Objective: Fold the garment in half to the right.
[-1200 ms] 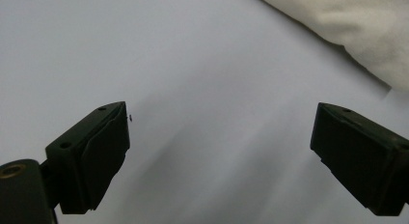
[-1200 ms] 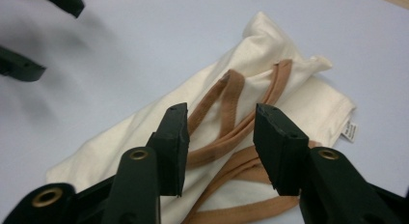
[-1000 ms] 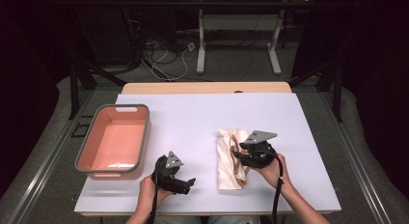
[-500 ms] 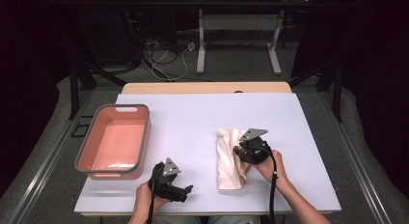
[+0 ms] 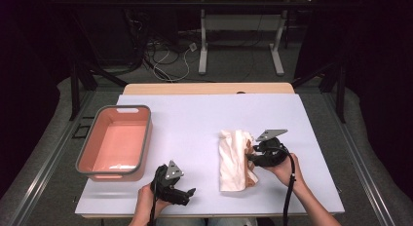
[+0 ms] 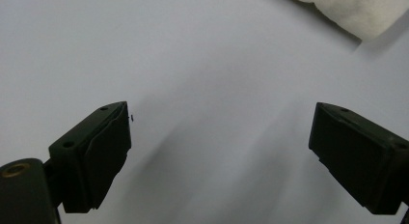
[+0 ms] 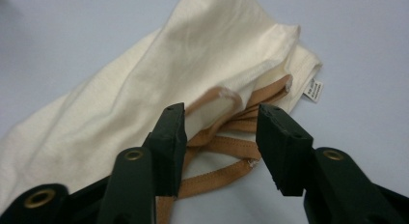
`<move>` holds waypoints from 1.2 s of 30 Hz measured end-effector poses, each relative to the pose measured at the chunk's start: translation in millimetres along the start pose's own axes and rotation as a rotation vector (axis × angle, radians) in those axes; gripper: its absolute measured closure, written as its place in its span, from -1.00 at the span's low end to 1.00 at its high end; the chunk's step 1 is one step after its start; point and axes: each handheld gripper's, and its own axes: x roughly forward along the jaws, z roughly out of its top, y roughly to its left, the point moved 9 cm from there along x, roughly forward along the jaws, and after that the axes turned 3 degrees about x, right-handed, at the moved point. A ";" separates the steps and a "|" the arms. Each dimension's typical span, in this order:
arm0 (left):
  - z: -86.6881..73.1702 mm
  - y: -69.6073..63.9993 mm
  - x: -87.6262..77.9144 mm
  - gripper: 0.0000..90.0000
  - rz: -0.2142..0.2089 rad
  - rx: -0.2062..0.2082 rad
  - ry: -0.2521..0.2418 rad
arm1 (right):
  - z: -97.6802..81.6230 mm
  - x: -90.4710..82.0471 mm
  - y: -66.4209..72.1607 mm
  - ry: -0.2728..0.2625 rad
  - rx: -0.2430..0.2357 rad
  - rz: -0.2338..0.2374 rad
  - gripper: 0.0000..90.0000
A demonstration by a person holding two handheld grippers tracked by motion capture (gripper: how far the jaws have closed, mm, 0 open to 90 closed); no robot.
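A cream cloth bag (image 5: 233,160) with tan straps (image 5: 251,163) lies crumpled on the white table (image 5: 195,123), right of centre. My right gripper (image 5: 250,159) is at the bag's right edge, pointing left. In the right gripper view the bag (image 7: 193,64) spreads ahead, and my right gripper (image 7: 221,119) has just been opening. The tan straps (image 7: 226,134) lie between its jaws, and the pads do not press on them. My left gripper (image 5: 189,193) is near the table's front edge. It stands wide open (image 6: 222,132) over bare table, with a corner of the bag (image 6: 347,9) farther off.
A pink tray with a grey rim (image 5: 146,138) stands at the table's left side and looks empty. A wooden table edge (image 5: 209,88) runs along the far side. Cables and desk legs (image 5: 202,50) are on the floor beyond it.
My right gripper has shifted a little to the right along the bag's edge. The left hand has stayed almost where it was.
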 end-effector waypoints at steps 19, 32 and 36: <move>2.3 -6.2 6.0 -0.83 -0.020 0.021 0.009 | 38.8 53.5 -43.1 -0.027 0.087 -0.090 0.39; 0.6 -7.7 7.3 -0.83 -0.039 0.022 0.020 | 36.1 71.6 -52.6 -0.007 0.165 -0.100 0.96; 1.1 -6.5 7.4 -0.82 -0.035 0.021 0.018 | 33.6 54.3 -55.1 -0.020 0.132 -0.168 0.96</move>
